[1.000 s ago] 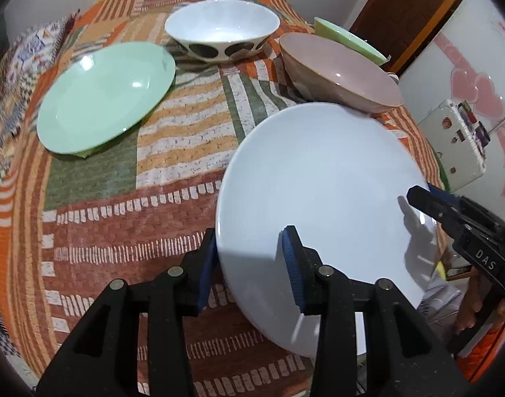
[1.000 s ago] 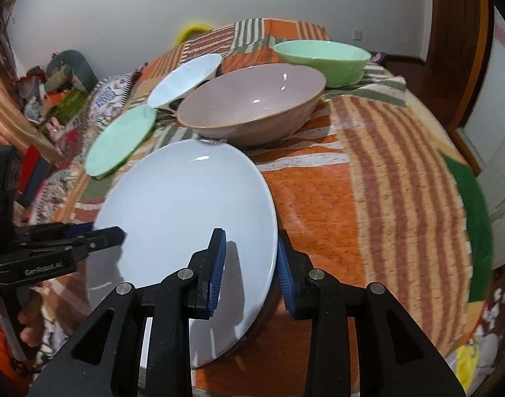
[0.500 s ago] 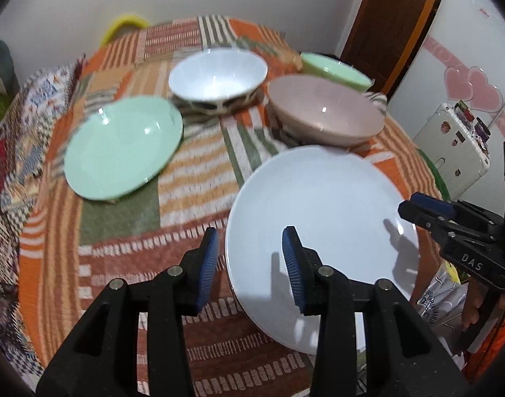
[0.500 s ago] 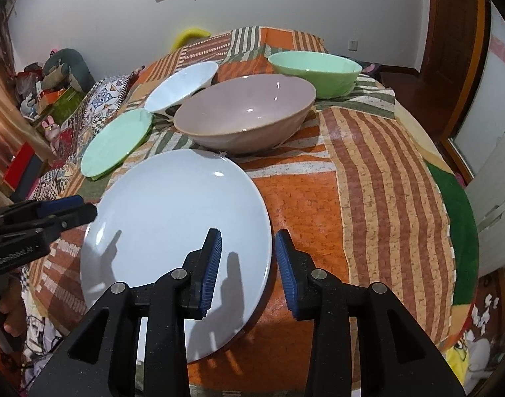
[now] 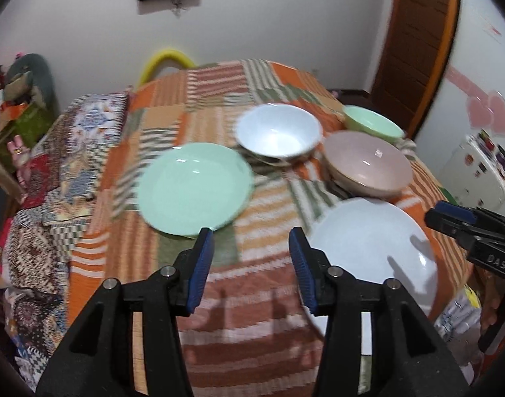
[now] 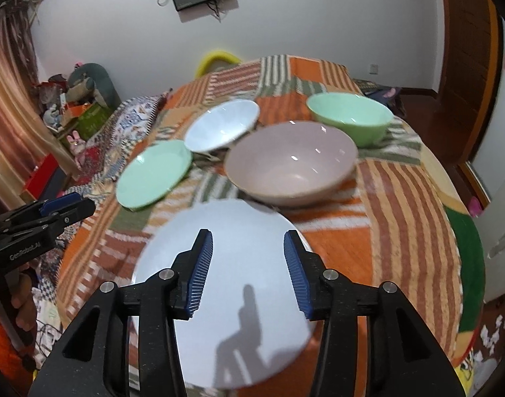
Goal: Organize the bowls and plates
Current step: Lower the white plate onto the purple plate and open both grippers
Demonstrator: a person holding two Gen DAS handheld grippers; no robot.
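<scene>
- opening now: left gripper (image 5: 250,264), jaws parting, nothing btwn pads, above quilt (image 5: 219,79)
- right gripper (image 6: 247,269) jaws also parting, clear of white plate (image 6: 226,297) lying flat below, nothing held
- green plate (image 5: 192,187) left of centre
- pink bowl (image 6: 290,165) just behind white plate
- white bowl (image 5: 278,135), green bowl (image 6: 350,117) farthest

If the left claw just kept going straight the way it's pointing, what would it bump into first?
Probably the patchwork tablecloth, in the bare gap between the green plate and the white plate. The left claw is opening with nothing between its pads; depth is hard to judge.
</scene>
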